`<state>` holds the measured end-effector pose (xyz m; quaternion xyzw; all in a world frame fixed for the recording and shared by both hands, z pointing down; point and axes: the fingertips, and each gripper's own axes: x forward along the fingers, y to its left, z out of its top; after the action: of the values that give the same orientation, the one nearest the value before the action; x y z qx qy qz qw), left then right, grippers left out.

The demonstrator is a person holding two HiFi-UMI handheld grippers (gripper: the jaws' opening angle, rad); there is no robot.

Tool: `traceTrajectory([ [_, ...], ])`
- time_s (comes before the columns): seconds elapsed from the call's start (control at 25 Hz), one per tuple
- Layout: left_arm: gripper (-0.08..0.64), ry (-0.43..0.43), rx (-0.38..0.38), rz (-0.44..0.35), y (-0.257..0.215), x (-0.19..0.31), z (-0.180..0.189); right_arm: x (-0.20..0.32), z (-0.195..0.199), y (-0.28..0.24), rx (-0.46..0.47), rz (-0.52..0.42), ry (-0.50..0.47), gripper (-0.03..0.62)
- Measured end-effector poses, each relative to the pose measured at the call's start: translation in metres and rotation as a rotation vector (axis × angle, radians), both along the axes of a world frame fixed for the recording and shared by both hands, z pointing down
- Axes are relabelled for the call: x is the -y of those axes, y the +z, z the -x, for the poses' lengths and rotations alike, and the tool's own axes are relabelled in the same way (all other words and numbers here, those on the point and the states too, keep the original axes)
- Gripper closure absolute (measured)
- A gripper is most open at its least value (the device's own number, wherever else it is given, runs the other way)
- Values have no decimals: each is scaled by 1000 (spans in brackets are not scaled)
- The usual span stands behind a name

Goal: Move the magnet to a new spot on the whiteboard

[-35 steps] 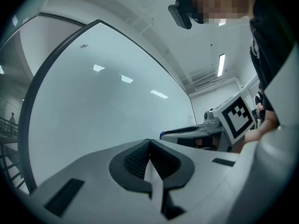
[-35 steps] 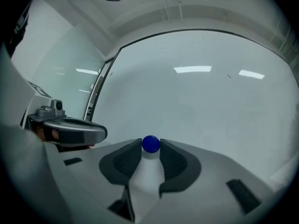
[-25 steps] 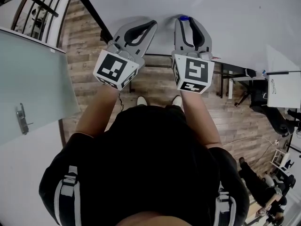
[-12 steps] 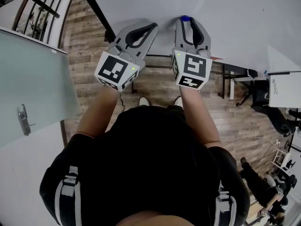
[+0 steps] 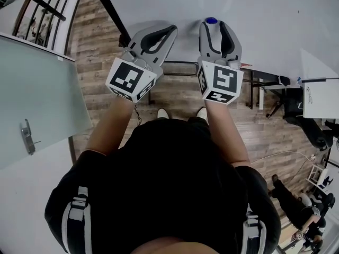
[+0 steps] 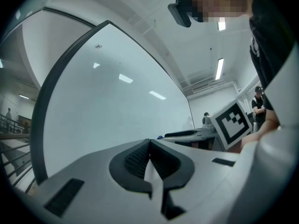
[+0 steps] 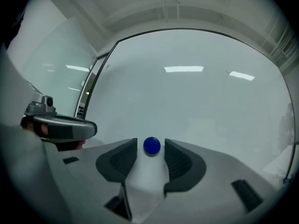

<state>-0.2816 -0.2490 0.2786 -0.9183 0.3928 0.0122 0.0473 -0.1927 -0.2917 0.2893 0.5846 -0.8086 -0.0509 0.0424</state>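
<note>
The jaws of the right gripper (image 5: 213, 25) have spread, opening off the blue magnet (image 7: 152, 145) on the whiteboard (image 7: 201, 101), so pull straight back gently; the left gripper (image 6: 149, 143) has its jaws shut, empty.

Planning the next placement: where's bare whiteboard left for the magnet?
The whiteboard is bare above and beside the blue magnet, out to the frame. Crowded only at the magnet, between the right claw's opening jaws.

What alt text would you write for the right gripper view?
A round blue magnet sits on the whiteboard between the right tongs, which are opening, with a gap on each side. The whiteboard fills most of the view.
</note>
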Motion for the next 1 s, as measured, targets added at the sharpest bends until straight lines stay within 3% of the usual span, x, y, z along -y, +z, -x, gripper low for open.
traceTrajectory([
  [0.36, 555, 15, -13, -22, -10, -18, -18, -42, -24, -3, 9, 21, -135, 443],
  [0.52, 555, 0, 0, -23, -12, -37, -35, -66, -42, -3, 36, 22, -247, 534],
  [0.68, 555, -12, 12, -4, -6, -57, -60, -90, -66, -5, 55, 6, -332, 578],
  [1.0, 555, -41, 21, 11, -1, -92, -103, -129, -112, -5, 85, -11, -480, 592],
])
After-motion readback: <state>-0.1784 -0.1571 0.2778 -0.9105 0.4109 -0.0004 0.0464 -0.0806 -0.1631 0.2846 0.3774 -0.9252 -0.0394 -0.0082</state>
